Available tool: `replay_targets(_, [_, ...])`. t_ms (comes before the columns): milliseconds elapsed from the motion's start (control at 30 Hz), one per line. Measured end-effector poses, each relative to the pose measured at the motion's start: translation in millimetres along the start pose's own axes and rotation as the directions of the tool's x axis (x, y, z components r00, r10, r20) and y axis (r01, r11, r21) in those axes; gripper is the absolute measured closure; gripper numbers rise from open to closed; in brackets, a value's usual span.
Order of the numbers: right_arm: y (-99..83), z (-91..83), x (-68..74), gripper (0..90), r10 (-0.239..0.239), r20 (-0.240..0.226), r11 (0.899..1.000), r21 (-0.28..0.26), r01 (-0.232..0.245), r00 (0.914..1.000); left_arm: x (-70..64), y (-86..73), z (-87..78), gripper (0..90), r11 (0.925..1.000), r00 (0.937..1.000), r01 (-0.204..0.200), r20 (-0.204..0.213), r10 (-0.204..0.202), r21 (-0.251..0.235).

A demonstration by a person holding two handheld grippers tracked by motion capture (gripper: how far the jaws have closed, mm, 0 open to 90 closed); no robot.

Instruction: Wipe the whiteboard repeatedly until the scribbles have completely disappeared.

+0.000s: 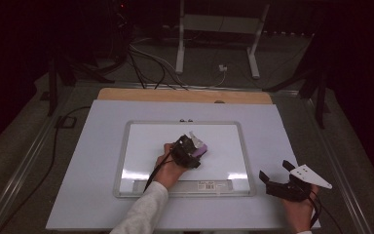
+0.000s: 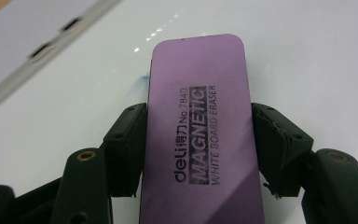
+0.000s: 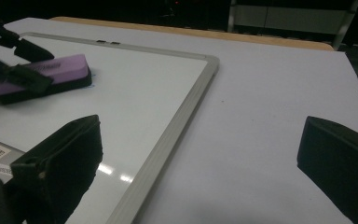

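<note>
Looking down from the high view, the left claw (image 1: 191, 148) is clamped on a purple eraser (image 1: 200, 151) that sits near the middle of the whiteboard (image 1: 141, 146). The board lies flat on the bench (image 1: 87, 161). The right claw (image 1: 278, 176) rests on the bench to the right of the board, well apart from it, with its jaws spread wide and nothing in them.

In the left gripper view, the eraser (image 2: 200, 135) is squeezed from both sides by the two black jaws. It lies flat on the white board (image 2: 307, 51). A small blue smudge (image 2: 142, 81) peeks out at its left edge, so some ink may be left there.

In the right gripper view, the eraser (image 3: 46, 74) lies on the board (image 3: 135, 93) at the far left, with a bit of blue beside it. The board's grey frame (image 3: 186, 107) runs across the middle, and the bench (image 3: 270, 102) is on the other side of it.

I think the job now is wiping the board clean. To do it well, keep the eraser flat and pressed down, hold it tight so it does not slip, and rub over the blue spot. Stay inside the frame. The free claw could hold the frame so the board does not slide.

No box, cup or tray can be seen.
</note>
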State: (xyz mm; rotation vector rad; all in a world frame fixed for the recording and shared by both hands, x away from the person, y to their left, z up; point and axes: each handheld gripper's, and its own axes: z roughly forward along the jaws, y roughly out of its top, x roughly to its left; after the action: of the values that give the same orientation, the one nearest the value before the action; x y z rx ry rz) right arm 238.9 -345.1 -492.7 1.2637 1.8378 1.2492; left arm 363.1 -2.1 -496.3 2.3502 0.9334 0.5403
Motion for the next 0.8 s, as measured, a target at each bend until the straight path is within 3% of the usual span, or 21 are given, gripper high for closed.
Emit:
replay_targets(67, [-0.1,-0.2,-0.6,0.5,0.002,0.0,1.0,0.0,-0.002,1.0,12.2,0.4,2.8,41.2,0.9992,0.9988,0.037,-0.032,-0.037,0.012])
replay_targets(167, [-0.2,-0.3,-1.0,0.5,0.002,0.001,1.0,0.0,-0.002,1.0,30.2,0.2,6.5,41.3,0.9947,0.9919,0.099,-0.082,-0.097,0.026])
replay_targets(267, [-0.1,-0.2,-0.7,0.5,0.003,0.0,1.0,0.0,-0.003,1.0,38.8,1.3,8.7,41.3,0.9899,0.9865,0.138,-0.095,-0.134,0.035])
replay_targets(400, [-0.2,1.1,-0.1,0.6,-0.001,-0.002,1.0,0.004,0.001,1.0,32.0,3.8,9.3,41.3,0.9931,0.991,0.114,-0.076,-0.111,0.031])
replay_targets(567, [-0.2,2.2,1.1,0.5,-0.005,-0.004,1.0,0.007,0.005,1.0,0.3,10.9,7.7,41.3,0.9994,0.9995,0.029,-0.007,-0.029,0.017])
replay_targets(700, [-0.1,1.6,1.0,0.6,-0.003,-0.003,1.0,0.005,0.003,1.0,-24.5,14.7,4.7,41.3,0.9992,0.998,-0.041,0.048,0.04,0.003])
replay_targets(800, [-0.1,0.8,0.5,0.6,-0.001,-0.002,1.0,0.002,0.001,1.0,-24.0,15.0,5.1,41.3,0.9992,0.998,-0.041,0.049,0.041,0.002])
